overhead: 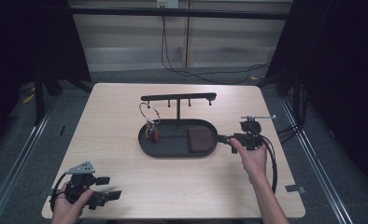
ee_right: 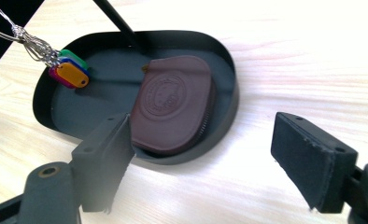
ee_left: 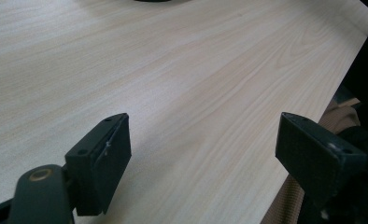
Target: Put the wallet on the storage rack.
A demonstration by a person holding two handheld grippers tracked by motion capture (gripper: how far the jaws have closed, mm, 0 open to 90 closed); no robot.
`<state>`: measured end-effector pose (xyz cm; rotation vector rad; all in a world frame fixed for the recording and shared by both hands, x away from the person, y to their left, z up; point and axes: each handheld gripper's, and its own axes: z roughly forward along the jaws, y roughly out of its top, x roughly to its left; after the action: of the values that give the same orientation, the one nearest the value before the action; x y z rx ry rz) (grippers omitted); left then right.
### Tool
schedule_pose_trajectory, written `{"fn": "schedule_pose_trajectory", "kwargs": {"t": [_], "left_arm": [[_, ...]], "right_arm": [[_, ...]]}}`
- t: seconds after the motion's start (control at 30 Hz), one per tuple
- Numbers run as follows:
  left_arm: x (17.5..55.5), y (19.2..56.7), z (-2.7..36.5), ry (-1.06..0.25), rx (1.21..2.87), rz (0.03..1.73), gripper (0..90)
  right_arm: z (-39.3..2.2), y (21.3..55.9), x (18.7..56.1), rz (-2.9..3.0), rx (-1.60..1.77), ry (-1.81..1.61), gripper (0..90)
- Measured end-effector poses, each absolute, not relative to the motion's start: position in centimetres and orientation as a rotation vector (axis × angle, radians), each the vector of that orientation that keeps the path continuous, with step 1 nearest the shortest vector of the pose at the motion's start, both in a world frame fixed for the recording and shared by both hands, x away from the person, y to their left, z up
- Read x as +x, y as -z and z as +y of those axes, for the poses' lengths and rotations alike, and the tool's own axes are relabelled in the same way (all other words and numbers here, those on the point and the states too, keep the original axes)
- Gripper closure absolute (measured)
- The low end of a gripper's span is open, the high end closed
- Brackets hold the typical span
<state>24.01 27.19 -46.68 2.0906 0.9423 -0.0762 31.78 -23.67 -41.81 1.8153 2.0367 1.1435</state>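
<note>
Coin pouch (overhead: 201,139), brown, lies flat in the right end of the black oval tray (overhead: 147,145), mid-table. High view: right gripper (overhead: 223,138) sits just off the tray's right rim, pointing in at the pouch, not touching it. Keys w/ coloured tags (overhead: 151,132) hang from a ring on the tray's hook stand (overhead: 178,98), left side. Left gripper (overhead: 108,187) parked at the near left corner of the table (overhead: 107,107), well apart from everything.

Left gripper view: jaws wide apart, nothing between, bare wood underneath.

Right gripper view: jaws spread wide, nothing clamped; pouch (ee_right: 173,103) dead ahead, leaning on the near rim of the tray (ee_right: 232,100), tags (ee_right: 70,72) far left.

Risks, imo: the rim stands between jaws and pouch, so a low approach could shove the tray instead. Pouch is flat and looks slick; a shallow pinch on the zip edge may slip. Swing too far left and the keys get knocked.
</note>
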Motion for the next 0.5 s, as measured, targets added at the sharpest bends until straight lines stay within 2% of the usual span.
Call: {"fn": "schedule_pose_trajectory", "kwargs": {"t": [0.5], "left_arm": [[24.0,46.6,27.0,0.081,2.093,0.948,18.4]], "right_arm": [[-25.5,43.1,26.1,2.039,1.748,-1.140,23.5]]}}
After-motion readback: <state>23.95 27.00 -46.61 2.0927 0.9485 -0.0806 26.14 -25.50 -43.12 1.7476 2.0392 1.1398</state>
